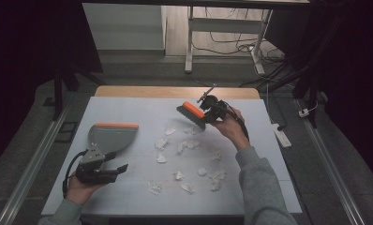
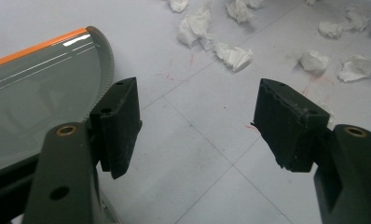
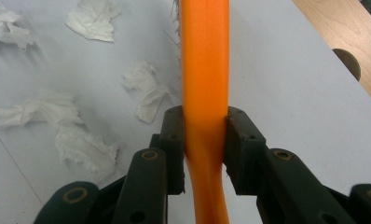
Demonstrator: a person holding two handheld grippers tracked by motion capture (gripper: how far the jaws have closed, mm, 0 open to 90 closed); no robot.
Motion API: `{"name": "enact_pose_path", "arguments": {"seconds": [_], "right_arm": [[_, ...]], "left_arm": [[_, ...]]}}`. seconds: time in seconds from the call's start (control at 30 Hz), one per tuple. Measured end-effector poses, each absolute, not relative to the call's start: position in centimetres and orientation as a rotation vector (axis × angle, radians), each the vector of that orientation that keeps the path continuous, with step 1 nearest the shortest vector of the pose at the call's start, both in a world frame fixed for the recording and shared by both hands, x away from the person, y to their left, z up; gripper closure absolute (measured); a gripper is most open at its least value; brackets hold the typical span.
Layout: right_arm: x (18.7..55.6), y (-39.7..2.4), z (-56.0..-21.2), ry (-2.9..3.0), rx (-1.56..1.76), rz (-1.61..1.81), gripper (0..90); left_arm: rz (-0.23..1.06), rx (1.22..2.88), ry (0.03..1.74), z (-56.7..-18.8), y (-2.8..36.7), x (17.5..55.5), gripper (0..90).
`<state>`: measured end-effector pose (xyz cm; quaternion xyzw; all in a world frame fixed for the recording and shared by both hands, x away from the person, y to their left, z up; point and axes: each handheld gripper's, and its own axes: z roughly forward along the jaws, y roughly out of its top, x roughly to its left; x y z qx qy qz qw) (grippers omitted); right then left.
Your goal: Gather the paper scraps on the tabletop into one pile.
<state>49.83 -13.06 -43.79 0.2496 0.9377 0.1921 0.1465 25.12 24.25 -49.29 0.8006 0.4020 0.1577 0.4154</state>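
A brush (image 1: pixel 192 114) with an orange back is held up over the white table (image 1: pixel 269 154), at about 1 o'clock from the paper mess. The right gripper (image 3: pixel 205 140) is clamped tight on the orange handle, one black jaw on each side. The left gripper (image 2: pixel 195 126) is held low at 8 o'clock, with its jaws wide apart and nothing between them. A grey dustpan (image 1: pixel 110 136) with an orange edge lies flat just beside it, at 9 o'clock from the mess. The dustpan is not gripped yet.

The step in hand looks like sweeping. To do it well, the brush should be put down behind the far paper balls (image 1: pixel 188 145). Then the balls should be pushed in short, soft strokes toward the dustpan. Hard strokes could make the light paper fly off. The dustpan should be held still with its edge flat on the table, so nothing slips under.

One brush and one dustpan can be counted. About fourteen paper balls can be counted in the high view.
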Motion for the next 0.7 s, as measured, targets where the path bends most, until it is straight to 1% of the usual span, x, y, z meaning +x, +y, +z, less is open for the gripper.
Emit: {"name": "enact_pose_path", "arguments": {"seconds": [0.3,0.4,0.6,0.7], "right_arm": [[49.9,-12.4,-44.4,2.709,0.687,0.48,70.8],[49.8,-12.2,-44.5,2.737,0.687,0.509,70.8],[48.4,-11.5,-44.6,2.783,0.599,0.471,71.0],[46.9,-11.2,-44.7,2.807,0.517,0.453,71.1]], "left_arm": [[0.398,2.022,1.002,-49.3,24.0,25.2,32.3],[0.395,2.013,1.005,-49.3,24.1,25.2,32.4],[0.394,2.013,1.001,-49.3,24.1,25.2,32.6],[0.398,2.009,0.999,-49.2,24.2,25.1,32.6]]}}
